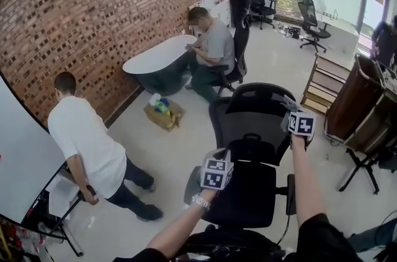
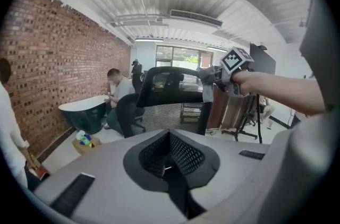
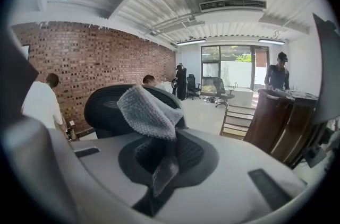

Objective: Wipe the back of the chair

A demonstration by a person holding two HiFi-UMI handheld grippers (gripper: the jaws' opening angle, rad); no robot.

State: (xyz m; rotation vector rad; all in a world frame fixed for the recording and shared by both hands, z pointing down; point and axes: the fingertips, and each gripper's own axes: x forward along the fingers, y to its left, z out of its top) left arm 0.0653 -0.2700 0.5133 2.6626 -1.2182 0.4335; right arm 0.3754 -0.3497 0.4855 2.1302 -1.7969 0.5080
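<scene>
Black mesh office chair (image 1: 251, 130), tall curved back and headrest, directly in front of the person holding the grippers, with its back turned toward them.

Right gripper (image 1: 301, 123) is up at the top right edge of the chair back. Its jaws are pinched on a grey nubbly cloth (image 3: 149, 111), which sticks up in a loose fold above the tips. Cloth looks to be against the back's upper rim, though contact is hard to confirm from these angles.

Left gripper (image 1: 216, 172) is lower, near the chair's left side at seat level. Its jaws are drawn together with nothing between them.

Pale glossy floor (image 1: 173, 149). Brick wall (image 1: 93, 12) on the left, big windows at the far end.

A person in a white shirt (image 1: 87, 143) bends over at left. A seated person (image 1: 214, 46) is beside a dark bathtub (image 1: 158, 62). A cardboard box (image 1: 163, 113) sits on the floor beyond the chair, and a wooden cabinet (image 1: 353, 99) stands at right. Nothing stands between grippers and chair.
</scene>
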